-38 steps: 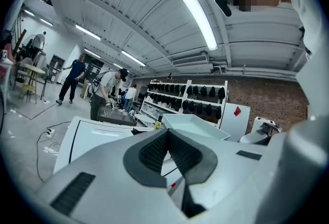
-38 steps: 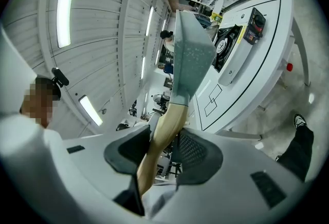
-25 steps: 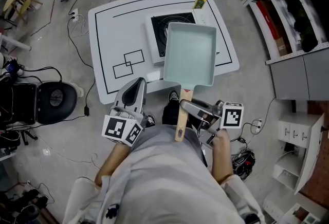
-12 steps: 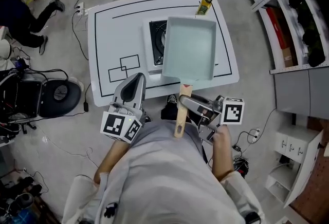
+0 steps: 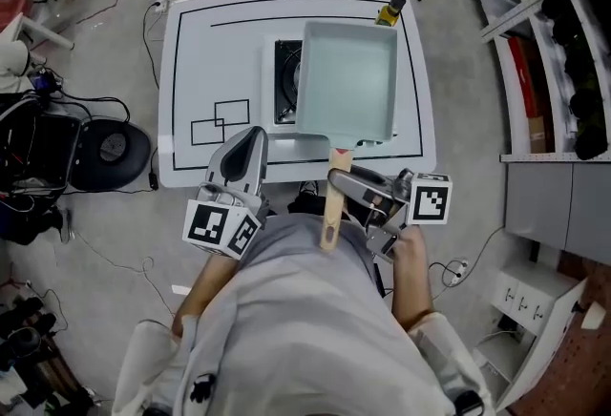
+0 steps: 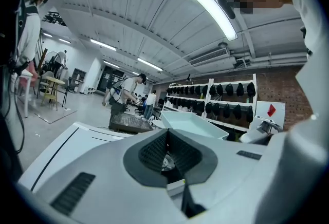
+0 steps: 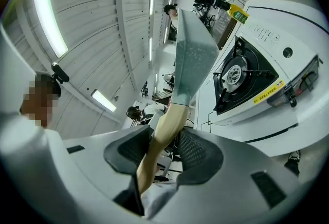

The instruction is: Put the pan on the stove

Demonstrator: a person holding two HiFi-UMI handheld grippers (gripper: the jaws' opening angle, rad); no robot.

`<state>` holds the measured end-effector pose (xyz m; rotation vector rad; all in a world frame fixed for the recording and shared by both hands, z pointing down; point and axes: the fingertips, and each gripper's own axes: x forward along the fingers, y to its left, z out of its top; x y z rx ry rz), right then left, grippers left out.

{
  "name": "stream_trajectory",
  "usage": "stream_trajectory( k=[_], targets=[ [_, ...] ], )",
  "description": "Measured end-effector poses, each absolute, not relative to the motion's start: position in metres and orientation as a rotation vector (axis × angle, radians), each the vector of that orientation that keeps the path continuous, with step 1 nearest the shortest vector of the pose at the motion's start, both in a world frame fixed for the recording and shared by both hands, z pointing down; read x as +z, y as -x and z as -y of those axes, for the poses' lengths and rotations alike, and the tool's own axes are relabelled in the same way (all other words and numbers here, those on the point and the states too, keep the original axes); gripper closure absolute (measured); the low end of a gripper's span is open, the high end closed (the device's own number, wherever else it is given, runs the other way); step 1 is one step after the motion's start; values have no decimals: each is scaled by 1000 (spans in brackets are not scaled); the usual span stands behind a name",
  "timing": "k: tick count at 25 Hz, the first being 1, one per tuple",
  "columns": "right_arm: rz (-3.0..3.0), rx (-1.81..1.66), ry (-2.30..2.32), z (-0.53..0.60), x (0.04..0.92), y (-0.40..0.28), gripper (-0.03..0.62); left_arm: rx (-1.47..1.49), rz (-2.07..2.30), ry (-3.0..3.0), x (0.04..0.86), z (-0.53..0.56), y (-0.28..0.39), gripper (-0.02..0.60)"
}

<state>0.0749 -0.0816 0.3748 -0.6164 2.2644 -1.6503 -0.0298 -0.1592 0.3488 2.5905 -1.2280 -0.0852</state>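
Before table (image 5: 196,52), right gripper (image 5: 342,183) grips pan (image 5: 348,75), seemingly level.

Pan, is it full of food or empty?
Empty. In the head view the pan shows only its bare, pale bottom, with nothing lying inside.

I see a white rectangular table (image 5: 191,71) with black border lines standing on the grey floor. A white portable gas stove with a black burner top (image 5: 284,85) sits on it, roughly at the centre. Beyond the stove, at the table's far right corner, stands a small yellow-labelled bottle with a dark cap (image 5: 389,11). Left of the stove, two overlapping black rectangle outlines (image 5: 220,121) are marked on the tabletop.
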Motion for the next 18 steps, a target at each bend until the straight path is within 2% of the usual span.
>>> stream_trajectory(
  k=[18],
  targets=[
    [-2325, -1697, 470, 92, 390, -96, 421, -69, 1414, -2530, 354, 150, 21, 574]
  ],
)
